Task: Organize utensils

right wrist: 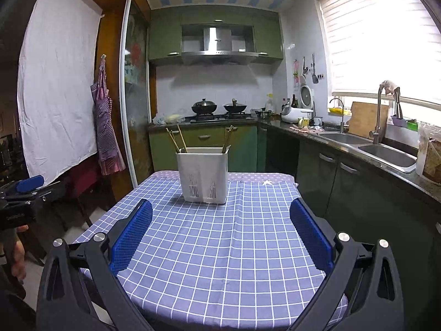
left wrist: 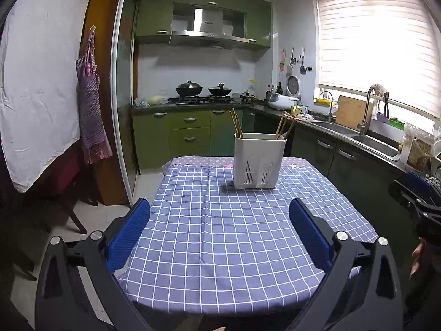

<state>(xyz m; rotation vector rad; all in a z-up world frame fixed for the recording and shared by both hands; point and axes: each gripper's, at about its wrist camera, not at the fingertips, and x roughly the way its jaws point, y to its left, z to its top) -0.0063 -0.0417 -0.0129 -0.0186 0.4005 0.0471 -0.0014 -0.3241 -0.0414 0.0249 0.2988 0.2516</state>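
A white slotted utensil holder (left wrist: 259, 161) stands upright at the far end of the table, also seen in the right wrist view (right wrist: 203, 175). Several wooden chopsticks (left wrist: 236, 124) stick up from its left compartment, and chopsticks with a spoon (left wrist: 284, 129) from its right compartment. My left gripper (left wrist: 219, 208) is open and empty, held above the near part of the table. My right gripper (right wrist: 221, 211) is open and empty too, held to the right of the left one, which shows at the left edge (right wrist: 24, 190).
The table carries a blue checked cloth (left wrist: 220, 237). A counter with a double sink (right wrist: 366, 149) runs along the right. A stove with two woks (left wrist: 204, 91) is at the back. An apron (left wrist: 91, 102) hangs at the left, a chair below it.
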